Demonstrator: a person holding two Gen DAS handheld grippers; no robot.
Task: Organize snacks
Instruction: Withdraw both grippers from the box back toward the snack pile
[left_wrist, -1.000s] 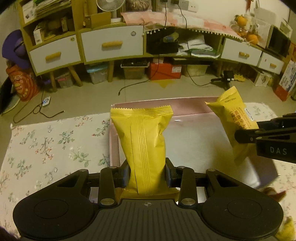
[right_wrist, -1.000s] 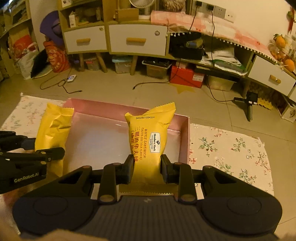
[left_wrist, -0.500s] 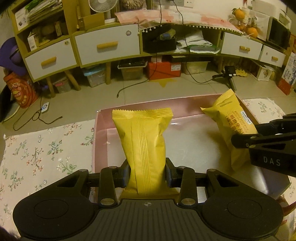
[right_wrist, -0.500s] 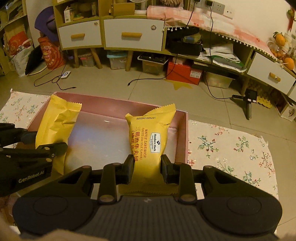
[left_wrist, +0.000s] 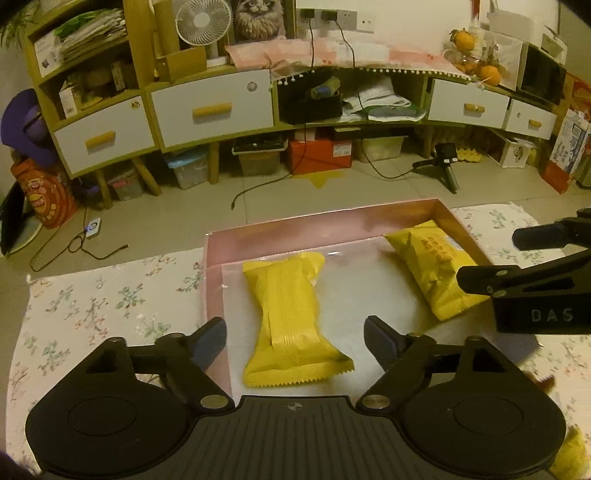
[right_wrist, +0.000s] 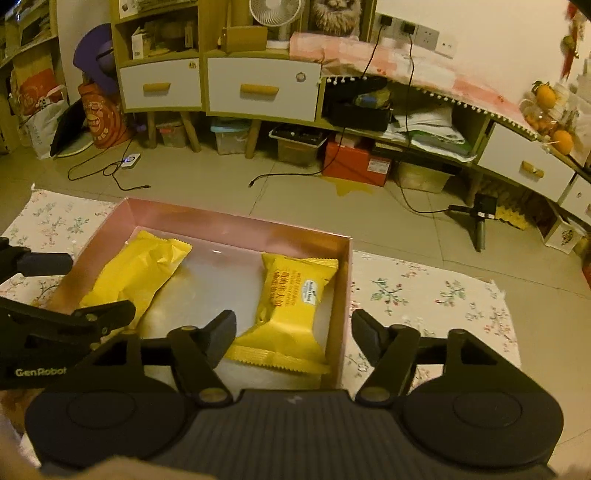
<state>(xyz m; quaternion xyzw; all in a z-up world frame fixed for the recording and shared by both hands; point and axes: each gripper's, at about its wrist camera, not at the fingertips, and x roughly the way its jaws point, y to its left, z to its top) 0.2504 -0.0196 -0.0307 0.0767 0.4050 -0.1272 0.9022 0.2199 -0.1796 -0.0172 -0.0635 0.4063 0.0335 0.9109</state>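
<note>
Two yellow snack packs lie flat inside a pink box (left_wrist: 399, 216) set on a floral cloth (left_wrist: 92, 314). The left gripper (left_wrist: 295, 338) has just been opening and stands spread above the left pack (left_wrist: 291, 314), touching nothing. The right gripper (right_wrist: 293, 332) has likewise just been opening; its jaws stand apart over the right pack (right_wrist: 291, 306), which rests against the box's right wall. Both packs appear delivered. Something yellow (left_wrist: 570, 458) shows at the lower right edge outside the box, possibly another snack to collect; it is too cropped to tell.
</note>
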